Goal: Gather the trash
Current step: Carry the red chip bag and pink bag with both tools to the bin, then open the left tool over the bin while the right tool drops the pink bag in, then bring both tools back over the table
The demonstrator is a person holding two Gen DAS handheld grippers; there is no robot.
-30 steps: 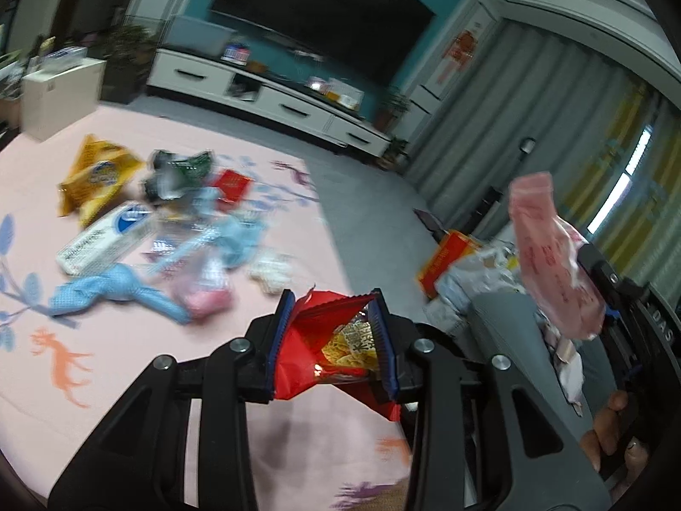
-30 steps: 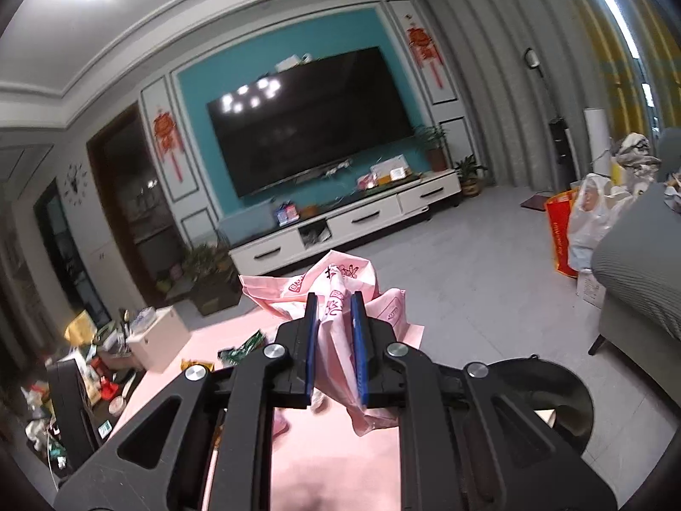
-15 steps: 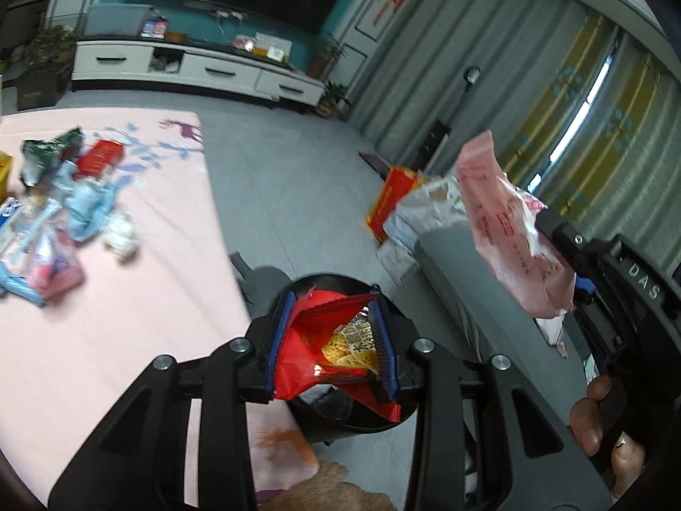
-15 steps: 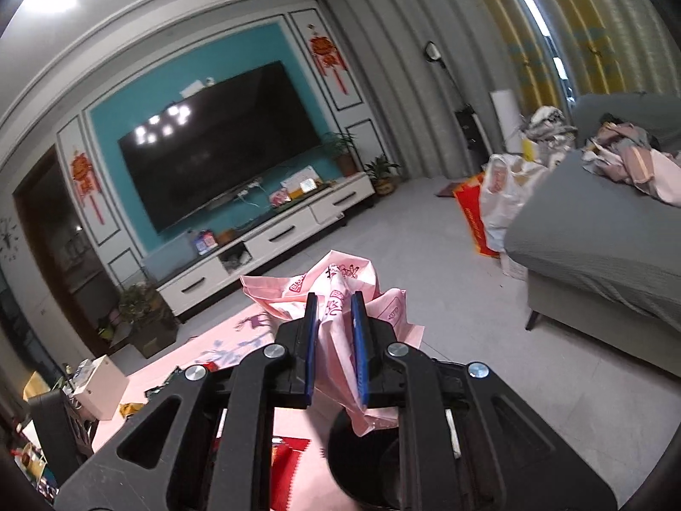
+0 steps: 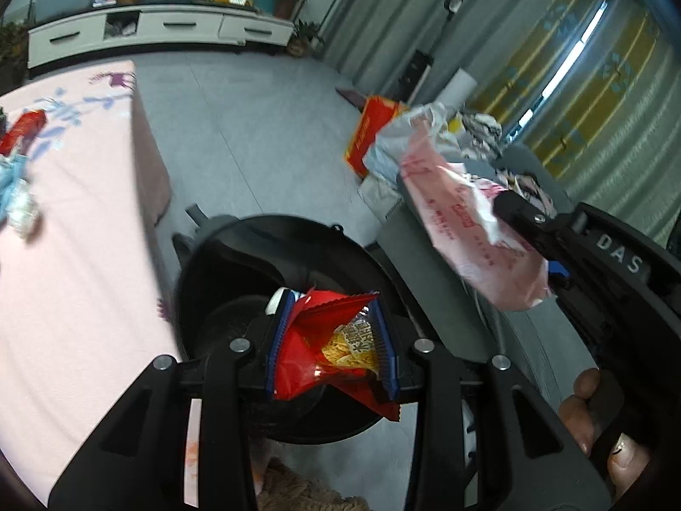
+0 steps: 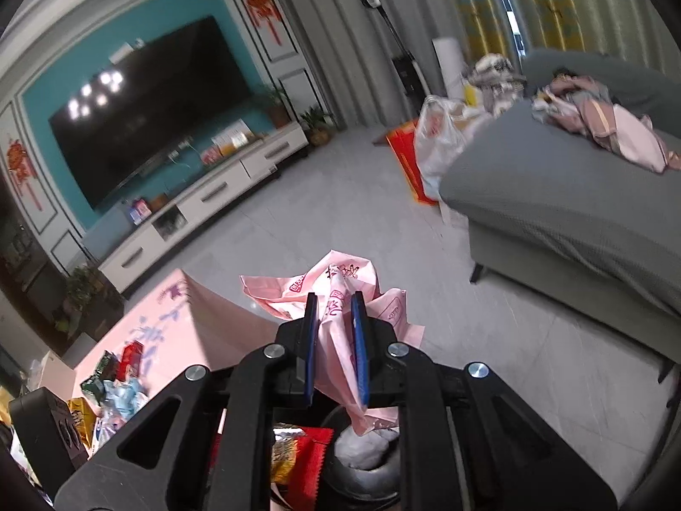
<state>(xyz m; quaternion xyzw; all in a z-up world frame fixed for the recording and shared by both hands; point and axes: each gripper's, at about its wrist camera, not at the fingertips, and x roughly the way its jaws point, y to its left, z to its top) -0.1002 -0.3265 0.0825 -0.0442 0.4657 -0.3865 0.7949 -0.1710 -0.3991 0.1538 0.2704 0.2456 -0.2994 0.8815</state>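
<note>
The left tongs (image 5: 334,338) are clenched on a red snack bag (image 5: 330,349). The bag hangs right over the open black trash bin (image 5: 221,281), which stands on the grey floor (image 5: 255,127) just beside the edge of the counter (image 5: 76,234) with the pink cloth. There is something white (image 6: 366,447) down inside the bin.

The right tongs (image 6: 334,340) are clenched on a crumpled pink plastic bag (image 6: 336,294). In the left camera view, this pink bag (image 5: 468,230) is up in the air to the right of the bin, above its rim. A hand (image 5: 596,426) is wrapped around the handle of the right tongs.

More trash sits on the counter, well apart from the bin: a red packet (image 5: 21,132) near the far edge, and light blue wrappers (image 5: 12,179) beside it. In the right camera view there are also a green packet (image 6: 100,377) and a yellow packet (image 6: 81,423) there.

A grey sofa (image 6: 574,213) with clothes on it stands on the other side of the bin. A big TV (image 6: 149,106) hangs on the blue wall.
</note>
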